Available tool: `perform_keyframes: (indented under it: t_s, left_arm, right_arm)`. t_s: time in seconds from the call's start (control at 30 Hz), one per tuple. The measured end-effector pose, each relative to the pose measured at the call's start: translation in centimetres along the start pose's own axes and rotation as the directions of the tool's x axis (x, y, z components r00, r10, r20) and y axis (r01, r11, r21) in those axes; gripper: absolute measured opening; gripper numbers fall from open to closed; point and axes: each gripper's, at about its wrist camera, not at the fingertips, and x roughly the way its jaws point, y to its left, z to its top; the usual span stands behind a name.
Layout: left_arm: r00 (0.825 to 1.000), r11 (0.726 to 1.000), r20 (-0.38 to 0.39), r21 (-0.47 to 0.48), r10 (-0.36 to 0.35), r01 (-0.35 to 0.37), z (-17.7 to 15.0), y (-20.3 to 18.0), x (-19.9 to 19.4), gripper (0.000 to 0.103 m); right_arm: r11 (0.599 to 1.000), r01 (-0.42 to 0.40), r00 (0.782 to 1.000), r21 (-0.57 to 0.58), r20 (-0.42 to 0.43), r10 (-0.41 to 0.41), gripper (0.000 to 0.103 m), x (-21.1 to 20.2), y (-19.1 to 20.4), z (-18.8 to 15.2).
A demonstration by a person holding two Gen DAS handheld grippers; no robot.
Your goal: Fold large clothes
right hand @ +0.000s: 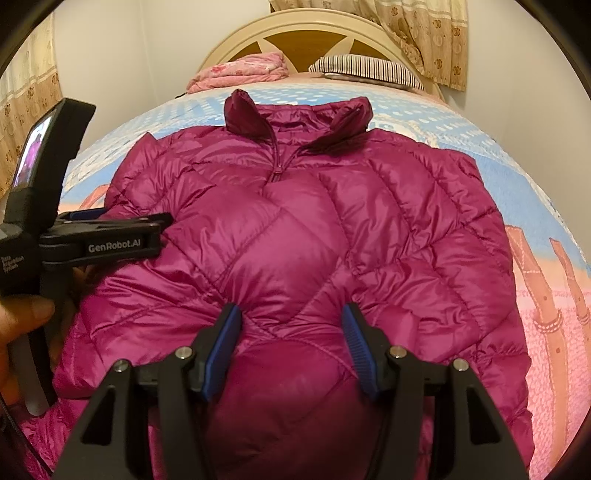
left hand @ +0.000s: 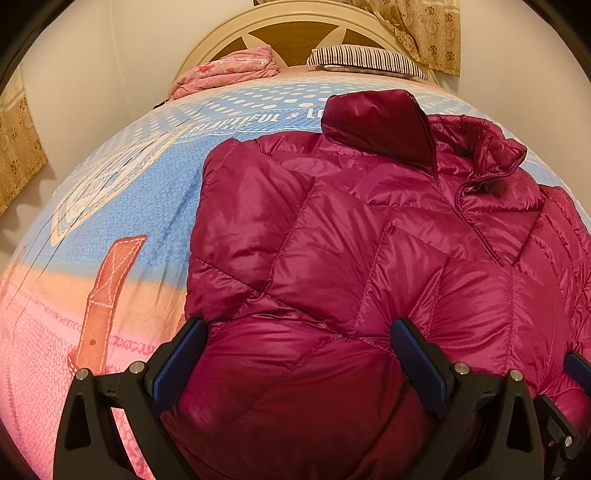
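A magenta quilted puffer jacket (left hand: 369, 258) lies front up on the bed, collar toward the headboard, its sleeves folded in over the body. It also shows in the right wrist view (right hand: 295, 229). My left gripper (left hand: 299, 332) is open, its blue pads spread over the jacket's lower left part. My right gripper (right hand: 291, 317) is open over the jacket's lower middle, with puffed fabric bulging between the fingers. The left gripper also shows from the side in the right wrist view (right hand: 122, 221), at the jacket's left edge, held by a hand.
The bed sheet (left hand: 122, 206) is blue, orange and pink with printed text. A pink folded quilt (left hand: 225, 72) and a striped pillow (left hand: 365, 59) lie by the cream headboard (left hand: 295, 22). Curtains (left hand: 424, 33) hang at the right and left.
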Motion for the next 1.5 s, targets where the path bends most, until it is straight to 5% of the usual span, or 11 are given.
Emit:
perform_keyframes:
  t_s: [1.5]
  left_arm:
    - [1.000, 1.000, 0.001, 0.000, 0.006, -0.006, 0.04, -0.17, 0.13, 0.101]
  right_arm:
    - [0.997, 0.061, 0.998, -0.049, -0.003, -0.061, 0.061, 0.16, 0.08, -0.06]
